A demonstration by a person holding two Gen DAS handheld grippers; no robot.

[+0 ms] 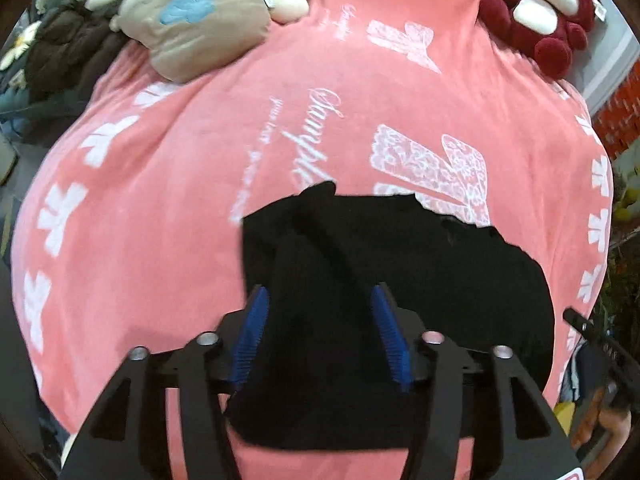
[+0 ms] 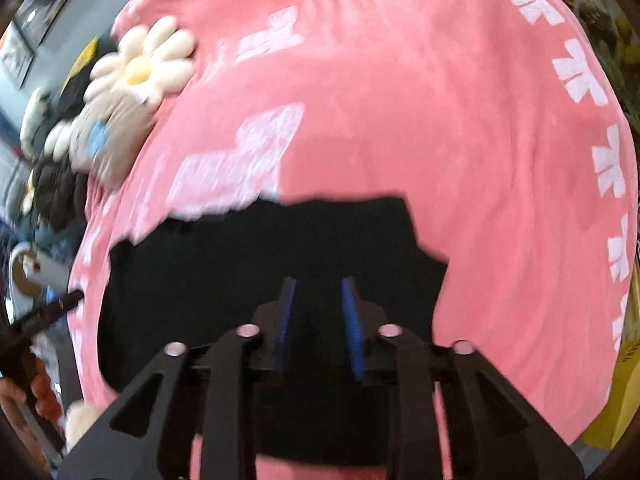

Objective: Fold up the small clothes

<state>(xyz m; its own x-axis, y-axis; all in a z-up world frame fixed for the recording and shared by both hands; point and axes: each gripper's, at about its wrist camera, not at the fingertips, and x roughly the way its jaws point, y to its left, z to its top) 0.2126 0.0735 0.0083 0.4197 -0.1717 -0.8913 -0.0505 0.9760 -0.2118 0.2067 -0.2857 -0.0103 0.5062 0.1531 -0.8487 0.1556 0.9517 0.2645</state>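
A small black garment (image 1: 420,264) lies on the pink blanket (image 1: 160,208) near its front edge; it also shows in the right wrist view (image 2: 240,264). My left gripper (image 1: 320,300) is open, with a raised fold of the black cloth between its blue pads (image 1: 252,332). My right gripper (image 2: 318,292) hovers over the garment's right part, its blue pads (image 2: 350,320) a narrow gap apart; whether they pinch cloth I cannot tell.
A beige plush (image 1: 200,20), a white flower plush (image 2: 140,66) and dark clothes (image 1: 68,52) lie at the blanket's far left. A red and white teddy (image 1: 548,12) sits at the far right. A mug (image 2: 28,272) stands left of the blanket.
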